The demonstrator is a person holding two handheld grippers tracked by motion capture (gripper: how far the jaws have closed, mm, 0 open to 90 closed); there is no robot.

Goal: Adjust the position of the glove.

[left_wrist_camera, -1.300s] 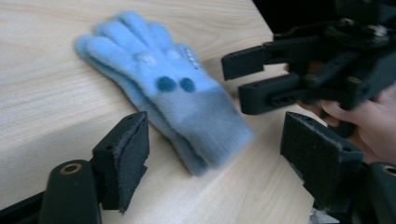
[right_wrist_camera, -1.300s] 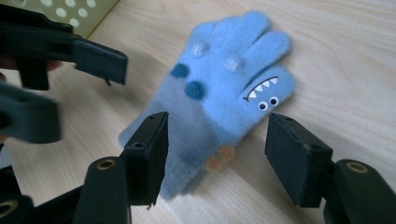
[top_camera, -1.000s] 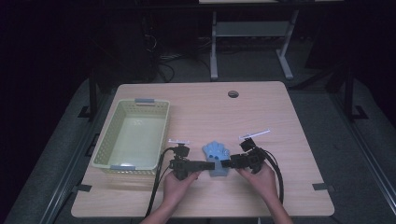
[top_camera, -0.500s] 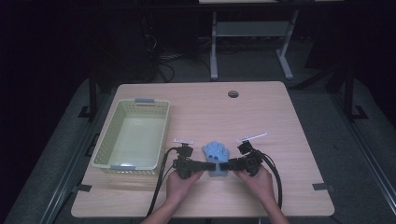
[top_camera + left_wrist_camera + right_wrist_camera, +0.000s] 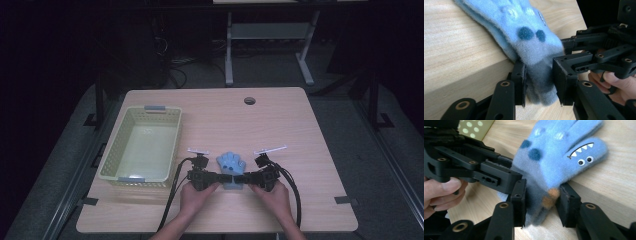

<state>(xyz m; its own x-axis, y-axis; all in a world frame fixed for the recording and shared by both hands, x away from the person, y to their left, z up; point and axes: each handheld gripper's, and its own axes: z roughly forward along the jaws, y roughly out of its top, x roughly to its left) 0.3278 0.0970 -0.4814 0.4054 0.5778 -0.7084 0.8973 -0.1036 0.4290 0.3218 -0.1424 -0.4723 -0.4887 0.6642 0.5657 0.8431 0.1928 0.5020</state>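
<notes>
pale wood table (image 5: pixel 300 130) under me, dark room behind. glove (image 5: pixel 231 167) lies with its cuff between both pairs of my jaws, fingers pointing away. left gripper (image 5: pixel 540 86) and right gripper (image 5: pixel 541 205) each sit partly open around the cuff edge, pads near the fleece; a firm grip i can't confirm. basket (image 5: pixel 115 150) waits off my left.
</notes>
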